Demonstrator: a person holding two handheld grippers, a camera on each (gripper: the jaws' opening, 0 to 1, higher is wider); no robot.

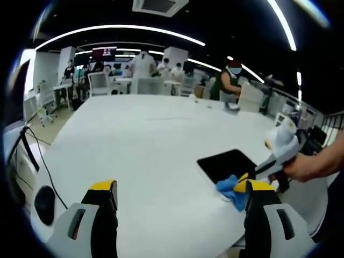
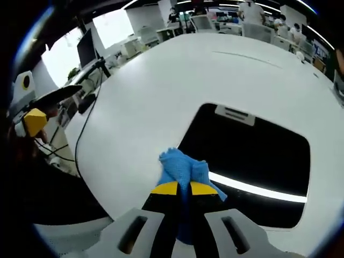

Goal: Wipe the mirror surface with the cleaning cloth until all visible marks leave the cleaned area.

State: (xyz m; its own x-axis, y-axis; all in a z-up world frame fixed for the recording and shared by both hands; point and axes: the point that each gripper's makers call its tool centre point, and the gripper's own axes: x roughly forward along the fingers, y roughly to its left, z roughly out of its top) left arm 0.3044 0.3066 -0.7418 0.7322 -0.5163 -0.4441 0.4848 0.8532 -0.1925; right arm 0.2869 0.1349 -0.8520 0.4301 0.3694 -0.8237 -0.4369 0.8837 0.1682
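Cloth [image 2: 181,166] on mirror [image 2: 252,156], tongs-pinched

white table [image 1: 145,145] | black cables [image 1: 40,158] at edge | office chairs [image 1: 99,83] beyond

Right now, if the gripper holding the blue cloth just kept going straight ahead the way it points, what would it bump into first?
Most likely the mirror. The right gripper is shut on the blue cloth, whose front edge sits at the mirror's near edge on the white table. Depth is uncertain, though.

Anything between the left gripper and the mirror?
No: in the left gripper view, bare white table separates the open left gripper from the mirror.
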